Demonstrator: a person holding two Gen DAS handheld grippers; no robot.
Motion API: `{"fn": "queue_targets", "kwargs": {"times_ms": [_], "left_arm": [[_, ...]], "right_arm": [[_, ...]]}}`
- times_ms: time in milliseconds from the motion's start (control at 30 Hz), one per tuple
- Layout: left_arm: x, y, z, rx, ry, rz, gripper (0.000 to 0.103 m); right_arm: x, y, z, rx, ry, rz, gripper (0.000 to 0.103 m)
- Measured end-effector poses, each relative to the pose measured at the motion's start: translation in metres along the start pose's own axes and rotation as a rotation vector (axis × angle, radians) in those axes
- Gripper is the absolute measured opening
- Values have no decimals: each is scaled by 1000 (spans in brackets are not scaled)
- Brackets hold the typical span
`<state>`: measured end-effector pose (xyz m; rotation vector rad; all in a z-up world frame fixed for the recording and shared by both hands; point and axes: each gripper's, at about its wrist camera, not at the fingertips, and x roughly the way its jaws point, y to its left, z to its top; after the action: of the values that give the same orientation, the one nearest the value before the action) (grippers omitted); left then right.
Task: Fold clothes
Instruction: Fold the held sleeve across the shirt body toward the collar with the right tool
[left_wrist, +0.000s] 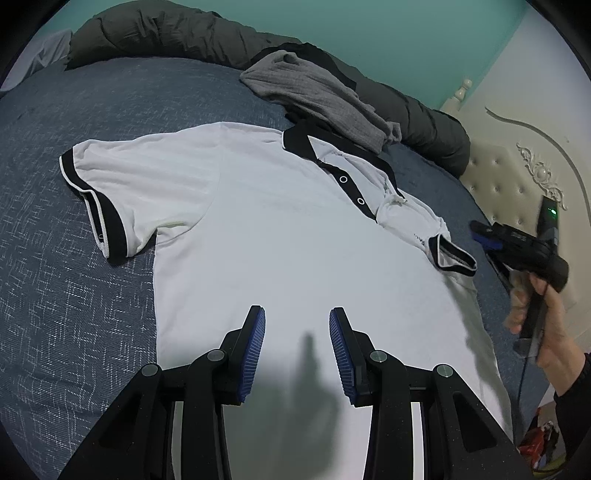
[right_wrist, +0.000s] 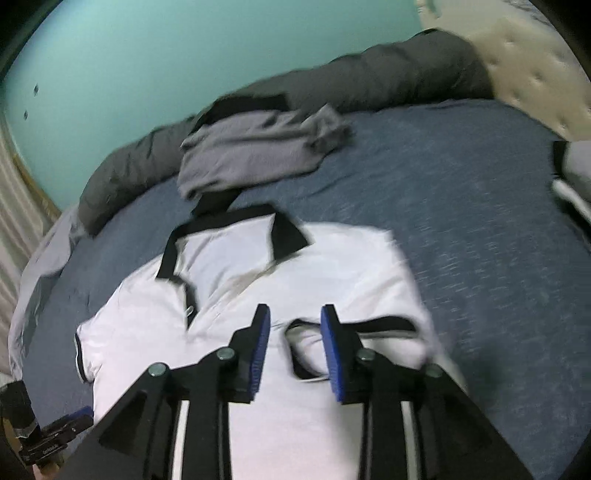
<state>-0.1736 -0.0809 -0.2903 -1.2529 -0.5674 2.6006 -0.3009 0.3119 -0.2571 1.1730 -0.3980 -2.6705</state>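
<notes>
Left claw (left_wrist: 297, 332), blue pads parted w/ nothing between, hangs over lower front of white polo shirt (left_wrist: 266, 229), which lies spread face-up on blue bed cover (left_wrist: 66, 288); one sleeve is folded in over the body. Right claw (right_wrist: 295, 332) also parted, empty, above that folded sleeve's black cuff (right_wrist: 384, 323). Grey garment (left_wrist: 314, 99) sits crumpled beyond collar, against dark rolled duvet (left_wrist: 159, 33). No containers in view.
</notes>
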Motion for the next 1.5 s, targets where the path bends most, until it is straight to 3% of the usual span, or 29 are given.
{"fn": "queue_targets", "kwargs": {"times_ms": [167,233,533,567,667,800,1000,1200,1367,1500], "left_arm": [[1,-1,0,1,2,-1,40],[2,-2,-1,2,4,0,40],[7,-4,-3,7,14,2,40],[7,-4,-3,7,15,2,40],[6,-3,-3,4,16,1,40],[5,-1,-2,-2,14,-2,40],[3,-1,-1,-6,11,-8,40],[3,-4,-2,1,15,-10,40],[6,-3,-2,0,19,-7,40],[7,-3,-2,1,21,-5,40]], "right_arm": [[-2,-53,-6,116,13,-85,30],[0,-64,-10,132,23,-82,30],[26,-67,-17,91,65,-74,30],[29,-66,-18,76,71,-70,29],[33,-60,-22,27,90,-74,7],[26,-50,-32,-35,107,-54,3],[13,-26,-65,-190,185,-21,3],[19,-32,-82,-152,252,19,3],[4,-30,-78,-132,212,37,6],[-16,-35,-80,-24,118,88,15]]}}
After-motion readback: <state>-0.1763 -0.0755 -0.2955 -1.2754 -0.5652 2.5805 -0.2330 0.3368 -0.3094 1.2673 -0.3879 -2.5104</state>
